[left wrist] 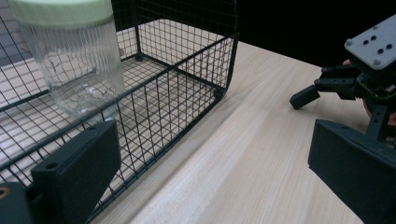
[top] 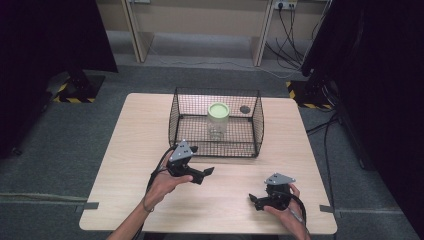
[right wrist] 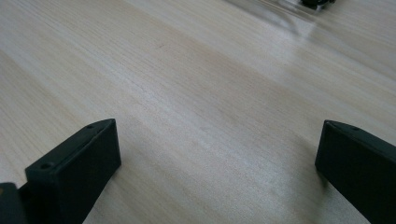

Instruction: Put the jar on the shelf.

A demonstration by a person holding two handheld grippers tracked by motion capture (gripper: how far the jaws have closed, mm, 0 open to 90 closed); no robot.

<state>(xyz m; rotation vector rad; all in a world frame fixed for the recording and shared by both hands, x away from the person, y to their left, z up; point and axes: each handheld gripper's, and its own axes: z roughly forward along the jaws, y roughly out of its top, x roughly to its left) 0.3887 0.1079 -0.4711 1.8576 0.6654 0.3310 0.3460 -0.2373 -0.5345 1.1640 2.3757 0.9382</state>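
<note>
- A grey-floored room with dark curtains at both sides and cables along the far wall frames a pale wooden table (top: 125, 165), which carries everything in play
- A black wire basket (top: 260, 127) sits toward the far middle of the table, its front side lower than the others, likely so things can be reached into it from the person's side
- A clear ribbed jar (top: 218, 125) with a pale green lid (top: 218, 109) stands upright inside the basket, near its middle; a small dark round thing lies beyond it, too small to make out
- The left gripper (top: 207, 172) hovers just in front of the basket, aimed across its front right corner; its jaws are spread wide with nothing between them, seemingly placed ready to go for the jar
- The right gripper (top: 253, 199) is held low over bare wood near the front edge, well apart from the basket, jaws likewise wide apart and empty, apparently just waiting
</note>
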